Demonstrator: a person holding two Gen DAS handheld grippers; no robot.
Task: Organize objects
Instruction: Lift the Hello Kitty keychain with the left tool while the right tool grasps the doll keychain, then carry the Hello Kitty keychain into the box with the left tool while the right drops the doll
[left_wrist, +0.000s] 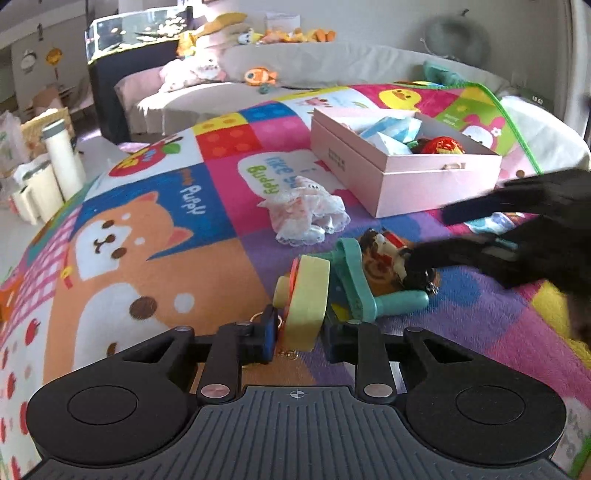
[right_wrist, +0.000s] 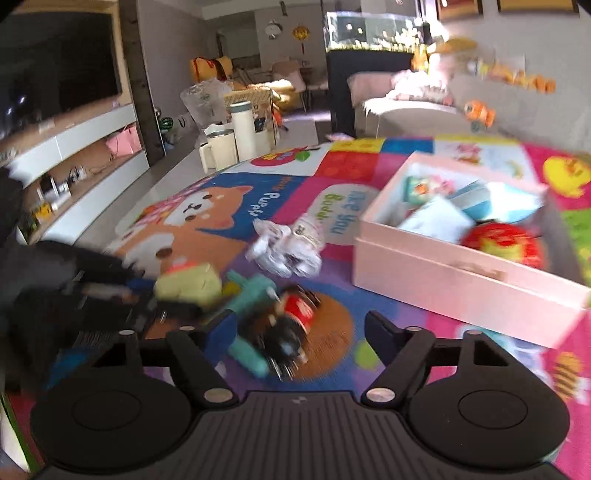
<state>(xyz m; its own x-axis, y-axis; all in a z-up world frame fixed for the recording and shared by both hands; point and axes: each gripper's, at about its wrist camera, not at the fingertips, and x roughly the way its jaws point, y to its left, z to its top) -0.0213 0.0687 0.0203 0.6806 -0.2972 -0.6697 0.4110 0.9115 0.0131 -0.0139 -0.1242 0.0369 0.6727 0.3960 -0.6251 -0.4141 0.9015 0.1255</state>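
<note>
My left gripper (left_wrist: 301, 334) is shut on a pale yellow block toy (left_wrist: 304, 306) with an orange side and a small chain. Just beyond it on the play mat lie a teal plastic toy (left_wrist: 354, 280) and a small dark figure with red parts (left_wrist: 384, 251). My right gripper (left_wrist: 424, 236) comes in from the right, open, with its lower finger at the figure. In the blurred right wrist view the right gripper (right_wrist: 301, 326) is open around the figure (right_wrist: 291, 317) and the teal toy (right_wrist: 251, 295). The left gripper with the yellow toy (right_wrist: 188, 284) is at the left there.
An open pink box (left_wrist: 402, 173) holding a red ball and blue-white packets stands behind the toys. A crumpled white lace cloth (left_wrist: 310, 214) lies on the colourful mat (left_wrist: 147, 229). A white flask (left_wrist: 62, 155) and jugs stand off the mat's left edge. Behind is a sofa with plush toys.
</note>
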